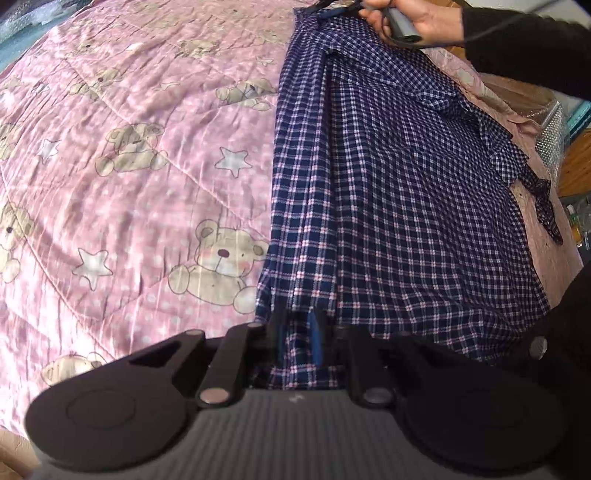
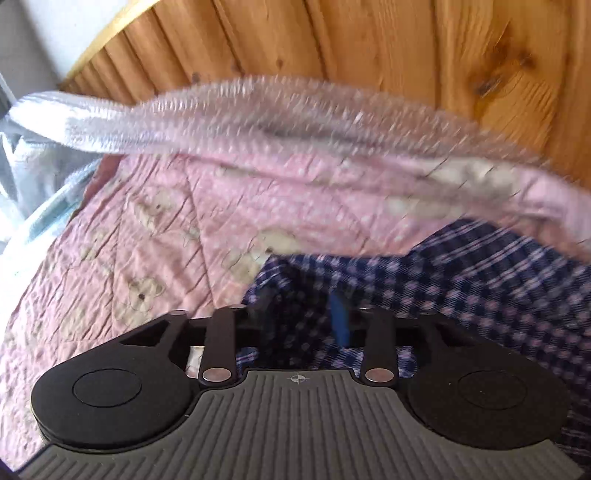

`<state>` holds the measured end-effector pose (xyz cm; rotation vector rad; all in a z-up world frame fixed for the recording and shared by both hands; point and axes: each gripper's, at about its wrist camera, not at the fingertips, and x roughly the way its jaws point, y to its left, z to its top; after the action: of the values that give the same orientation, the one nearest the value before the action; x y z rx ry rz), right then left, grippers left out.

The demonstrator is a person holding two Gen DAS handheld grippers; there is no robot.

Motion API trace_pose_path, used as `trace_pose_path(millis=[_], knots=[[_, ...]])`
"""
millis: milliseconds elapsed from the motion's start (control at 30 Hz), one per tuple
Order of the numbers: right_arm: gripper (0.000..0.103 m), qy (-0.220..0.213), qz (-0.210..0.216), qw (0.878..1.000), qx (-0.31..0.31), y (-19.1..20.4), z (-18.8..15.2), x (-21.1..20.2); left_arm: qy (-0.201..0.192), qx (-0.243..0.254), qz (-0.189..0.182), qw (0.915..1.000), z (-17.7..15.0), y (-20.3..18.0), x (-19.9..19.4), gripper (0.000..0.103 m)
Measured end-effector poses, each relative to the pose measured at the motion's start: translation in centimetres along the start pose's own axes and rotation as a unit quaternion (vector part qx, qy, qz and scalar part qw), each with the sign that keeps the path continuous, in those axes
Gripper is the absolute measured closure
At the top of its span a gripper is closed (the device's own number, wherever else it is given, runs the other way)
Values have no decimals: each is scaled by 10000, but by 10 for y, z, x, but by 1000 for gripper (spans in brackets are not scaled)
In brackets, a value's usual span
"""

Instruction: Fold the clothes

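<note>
A navy checked shirt [image 1: 388, 192] with pink and white lines lies stretched lengthwise on the right side of a pink teddy-bear quilt [image 1: 129, 166]. My left gripper [image 1: 299, 336] is shut on the shirt's near edge, cloth between its blue pads. My right gripper [image 1: 332, 9] holds the far end of the shirt, with the person's hand behind it. In the right wrist view the right gripper [image 2: 303, 317] is shut on the checked shirt [image 2: 461, 288], which bunches around its fingers; the view is blurred.
The quilt [image 2: 147, 240] covers the bed, with open quilt to the left of the shirt. A bubble-wrap sheet [image 2: 295, 110] lies along the bed's far edge against a wooden plank wall [image 2: 369, 40]. A dark sleeve [image 1: 524, 48] reaches in at top right.
</note>
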<state>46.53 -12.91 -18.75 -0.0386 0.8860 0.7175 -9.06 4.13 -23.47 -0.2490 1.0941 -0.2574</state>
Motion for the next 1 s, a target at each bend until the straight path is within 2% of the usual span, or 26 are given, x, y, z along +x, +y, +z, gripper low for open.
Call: trace_pose_path(millis=[67, 133, 200, 267, 300, 333, 367, 433, 467, 500, 533, 600, 667, 733, 767, 833, 900, 933, 967, 1000], knots=[[52, -428, -133, 9988, -171, 10, -2, -36, -66, -27, -23, 10000, 3, -1, -4, 87], [53, -345, 265, 9980, -454, 31, -23, -53, -180, -78, -94, 9998, 9, -1, -4, 80], [64, 53, 542, 9955, -771, 47, -51, -53, -283, -132, -181, 9993, 15, 0, 0, 76], [67, 509, 301, 9943, -887, 44, -79, -39, -79, -73, -142, 9998, 10, -1, 18, 76], [73, 463, 180, 9956, -794, 34, -88, -39, 112, -16, -33, 9999, 3, 0, 29, 76], [75, 417, 60, 9966, -702, 24, -98, -40, 179, 58, 47, 9998, -4, -1, 35, 76], [75, 383, -49, 9977, -564, 16, -104, -44, 12, 127, 42, 9999, -11, -1, 33, 73], [70, 213, -32, 9998, -58, 10, -105, -72, 21, -28, -11, 10000, -15, 1, 29, 73], [59, 33, 118, 9998, 137, 9, -109, -91, 50, -96, -25, 9999, -15, 2, 27, 73], [43, -112, 180, 9995, 254, 9, -116, -110, 80, -164, -40, 9998, -15, 2, 24, 71], [38, -169, 99, 9993, 314, 10, -125, -124, 123, -170, -28, 9998, -16, 2, 22, 68], [38, -143, -187, 9988, 437, 8, -149, -149, 279, 113, 123, 9995, -16, -6, 22, 65], [38, -369, -466, 9942, 895, -6, -178, -192, 439, 412, 285, 9978, -16, -14, 22, 65], [36, -735, -668, 9825, 1578, -29, -210, -245, 549, 829, 458, 9940, -11, -28, 18, 64], [32, -918, -801, 9733, 1946, -45, -227, -272, 538, 1040, 479, 9920, -8, -35, 14, 62], [31, -1267, -1264, 9484, 2618, -77, -261, -321, 475, 1396, 471, 9879, -2, -51, 8, 60], [18, -1505, -1769, 9182, 3208, -111, -292, -355, 393, 1643, 379, 9849, 8, -68, 6, 58], [18, -1497, -1894, 9070, 3451, -128, -303, -362, 352, 1745, 326, 9835, 14, -78, 6, 58], [19, -1453, -1907, 9012, 3610, -142, -311, -364, 301, 1844, 278, 9820, 20, -87, 7, 58], [24, -1396, -1764, 9034, 3650, -154, -314, -362, 231, 1942, 194, 9805, 26, -97, 7, 58]])
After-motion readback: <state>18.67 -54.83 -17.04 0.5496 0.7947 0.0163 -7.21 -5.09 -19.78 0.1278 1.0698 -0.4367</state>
